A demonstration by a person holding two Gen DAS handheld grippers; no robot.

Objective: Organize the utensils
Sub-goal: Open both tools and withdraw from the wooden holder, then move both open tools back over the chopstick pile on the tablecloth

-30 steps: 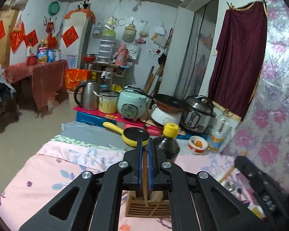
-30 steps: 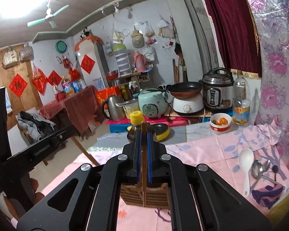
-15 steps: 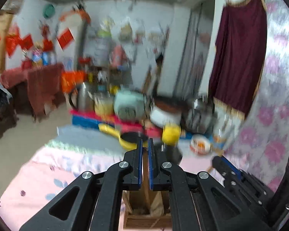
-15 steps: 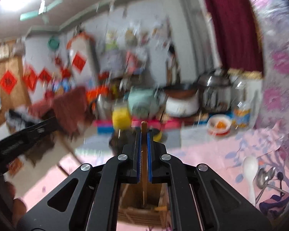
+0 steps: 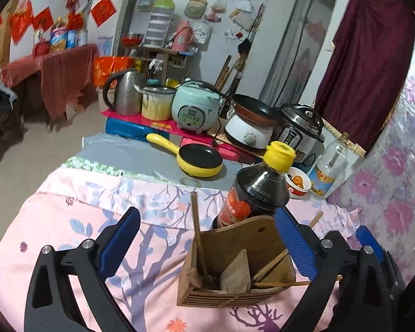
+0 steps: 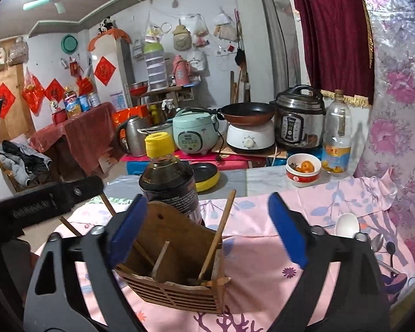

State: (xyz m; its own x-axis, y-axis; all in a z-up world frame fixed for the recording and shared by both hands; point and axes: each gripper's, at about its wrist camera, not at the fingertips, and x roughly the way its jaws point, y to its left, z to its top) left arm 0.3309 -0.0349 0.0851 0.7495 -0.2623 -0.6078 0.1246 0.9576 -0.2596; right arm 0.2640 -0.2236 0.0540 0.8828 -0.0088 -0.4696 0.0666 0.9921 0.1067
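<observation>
Standing between both tongs, one wooden holder (image 5: 236, 274) carries several chopsticks (image 6: 217, 233); left gripper (image 5: 207, 246) and right gripper (image 6: 207, 229) have just sprung wide, released; one dark bottle (image 6: 168, 182) stands beyond.

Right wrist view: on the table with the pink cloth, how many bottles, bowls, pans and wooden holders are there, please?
Bottles: 2, dark bottle and clear bottle
Bowls: 1, bowl
Pans: 1, yellow pan
Wooden holders: 1, wooden holder
Total: 5
</observation>
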